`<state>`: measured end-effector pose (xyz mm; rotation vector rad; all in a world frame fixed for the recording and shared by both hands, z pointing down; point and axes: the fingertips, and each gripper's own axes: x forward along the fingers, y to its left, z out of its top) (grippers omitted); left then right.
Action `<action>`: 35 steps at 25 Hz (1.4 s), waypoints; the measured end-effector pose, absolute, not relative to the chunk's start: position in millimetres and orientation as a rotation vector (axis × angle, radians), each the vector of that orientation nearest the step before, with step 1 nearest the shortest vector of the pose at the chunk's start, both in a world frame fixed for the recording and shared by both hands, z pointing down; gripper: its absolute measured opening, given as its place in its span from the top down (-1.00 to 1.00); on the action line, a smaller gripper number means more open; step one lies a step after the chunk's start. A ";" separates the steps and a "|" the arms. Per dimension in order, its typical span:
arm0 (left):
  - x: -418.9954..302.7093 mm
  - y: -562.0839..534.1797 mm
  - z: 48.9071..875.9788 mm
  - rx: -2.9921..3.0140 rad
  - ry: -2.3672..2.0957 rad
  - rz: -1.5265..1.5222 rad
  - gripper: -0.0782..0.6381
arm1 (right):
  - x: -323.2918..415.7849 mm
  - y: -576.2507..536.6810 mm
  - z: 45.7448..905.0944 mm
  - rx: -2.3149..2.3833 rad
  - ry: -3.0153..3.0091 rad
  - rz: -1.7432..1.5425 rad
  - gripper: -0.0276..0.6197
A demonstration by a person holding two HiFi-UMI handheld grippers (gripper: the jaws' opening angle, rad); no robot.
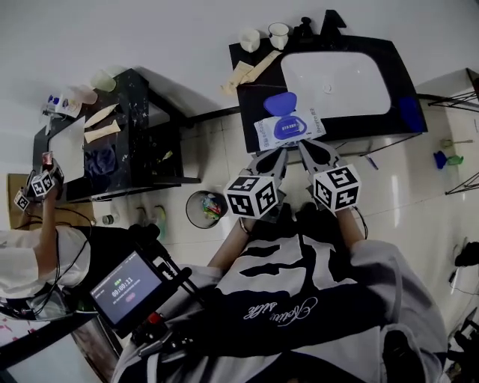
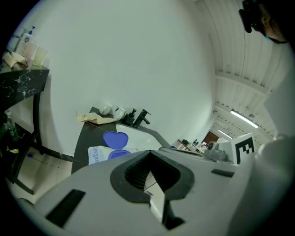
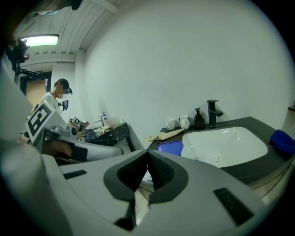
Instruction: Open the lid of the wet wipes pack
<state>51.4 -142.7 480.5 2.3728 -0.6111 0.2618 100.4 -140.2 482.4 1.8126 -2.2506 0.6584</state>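
Left gripper [image 1: 280, 154], right gripper [image 1: 306, 146] abreast; jaws closed

— The pack [image 1: 289, 129]?
— Soft white film, faintly glossy; its blue lid [image 1: 282, 102], at twelve o'clock, looks like smooth plastic.
— The counter [image 1: 251, 99]?
— Dark, polished, stone-like; the basin [image 1: 340, 78] is glossy white.

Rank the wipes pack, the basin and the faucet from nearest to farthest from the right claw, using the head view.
1. Wipes pack: just ahead of the right claw, at the front edge of the counter.
2. Basin: behind the pack, to its right.
3. Faucet: at the back, by the wall.
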 end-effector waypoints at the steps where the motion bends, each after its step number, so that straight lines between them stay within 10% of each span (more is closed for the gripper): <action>1: 52.4 -143.9 478.2 2.378 -0.610 0.261 0.79 | 100.3 -141.7 483.4 1.805 -2.245 0.666 0.92; 35: 55.8 86.2 459.5 2.238 -0.972 0.154 0.79 | 104.4 98.5 460.4 1.519 -2.506 0.739 0.92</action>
